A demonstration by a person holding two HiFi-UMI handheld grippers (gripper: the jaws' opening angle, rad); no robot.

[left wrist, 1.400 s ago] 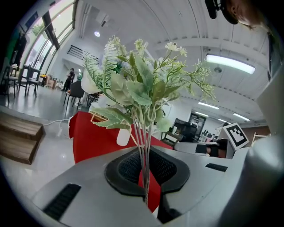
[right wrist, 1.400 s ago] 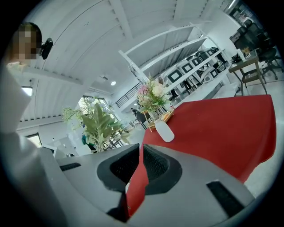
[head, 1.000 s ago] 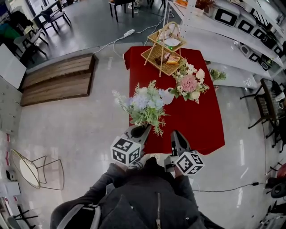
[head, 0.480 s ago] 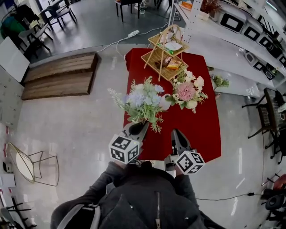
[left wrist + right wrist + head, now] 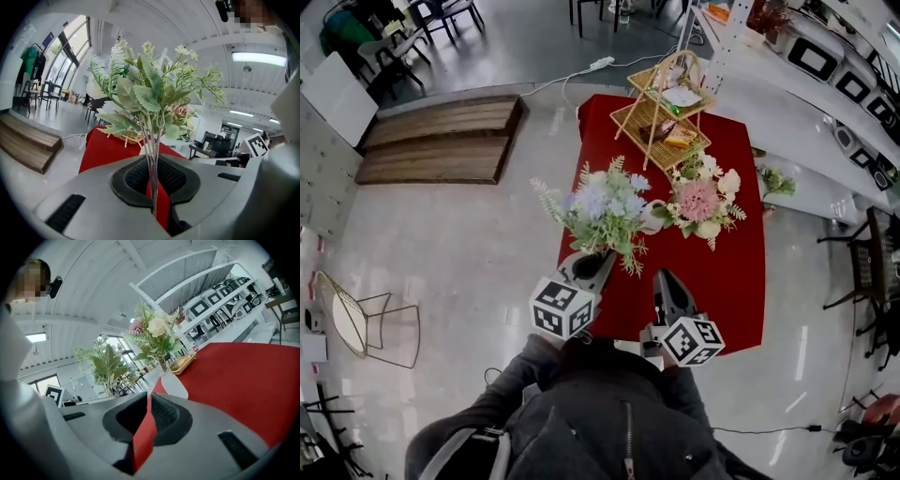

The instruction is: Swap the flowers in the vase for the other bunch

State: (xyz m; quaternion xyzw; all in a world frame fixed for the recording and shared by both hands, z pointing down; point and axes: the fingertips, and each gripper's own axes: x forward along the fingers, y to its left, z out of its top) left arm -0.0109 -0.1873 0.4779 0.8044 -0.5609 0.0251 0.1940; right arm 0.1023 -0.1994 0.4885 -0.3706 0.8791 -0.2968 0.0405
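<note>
Seen from my head camera, a long table (image 5: 727, 281) draped in red cloth runs away from me across a pale, shiny floor.

My left gripper (image 5: 592, 267) is clenched on the thin stems of a blue-and-green bunch (image 5: 605, 211). In the left gripper view the stems run up out of the narrow gap between the jaws, pinched there, and the leaves fan out above. The bunch is held upright over the near left part of the table, clear of the cloth.

My right gripper (image 5: 664, 281) is just to the right of it, over the near end of the table, jaws pressed together with nothing between them — only red cloth shows through the slit.

The pink-and-cream bunch (image 5: 698, 199) stands in a white vase (image 5: 654, 217) near the middle of the table, just beside the held bunch.

At the far end stands a two-tier wicker basket rack (image 5: 666, 108). A low wooden platform (image 5: 441, 141) lies on the floor, well to the left.
</note>
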